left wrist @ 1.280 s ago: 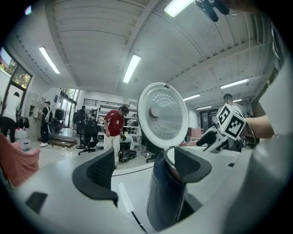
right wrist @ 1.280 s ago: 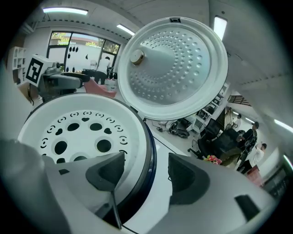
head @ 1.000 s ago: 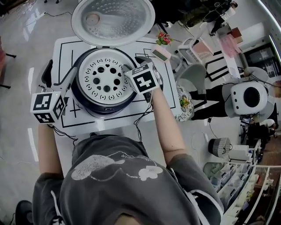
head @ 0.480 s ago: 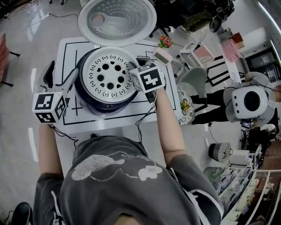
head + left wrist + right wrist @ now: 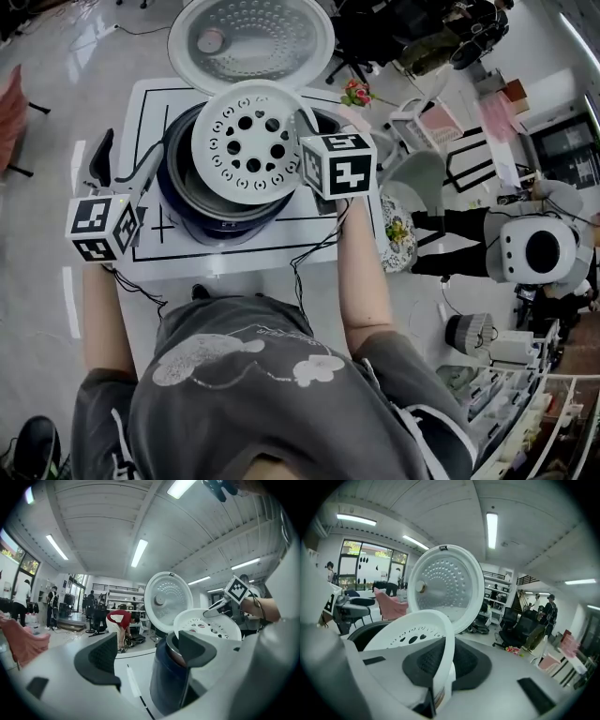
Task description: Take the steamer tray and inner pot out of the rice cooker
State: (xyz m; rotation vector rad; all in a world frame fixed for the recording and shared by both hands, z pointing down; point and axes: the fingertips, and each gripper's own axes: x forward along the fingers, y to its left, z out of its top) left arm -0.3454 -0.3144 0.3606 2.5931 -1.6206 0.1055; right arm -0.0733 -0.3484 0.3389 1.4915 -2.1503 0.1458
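The white perforated steamer tray point(image 5: 246, 141) hangs tilted above the dark blue rice cooker point(image 5: 217, 211), whose lid point(image 5: 251, 37) stands open behind. My right gripper point(image 5: 305, 142) is closing on the tray's right rim, and in the right gripper view the rim point(image 5: 449, 644) sits pinched between the pads of that gripper point(image 5: 443, 663). The inner pot point(image 5: 185, 180) stays in the cooker, mostly hidden under the tray. My left gripper point(image 5: 155, 171) waits open at the cooker's left side. In the left gripper view its jaws point(image 5: 147, 656) are spread before the cooker body point(image 5: 168, 686).
The cooker stands on a white table point(image 5: 150, 258) marked with black lines. Right of the table are a small flower pot point(image 5: 354, 91), white chairs point(image 5: 417, 173), a person in black point(image 5: 450, 239) and a white round-headed robot point(image 5: 530, 246). Cables hang off the table's near edge.
The right gripper has shut on the tray's rim and lifted the tray up out of the cooker, tilting it. The left gripper has stayed beside the cooker.
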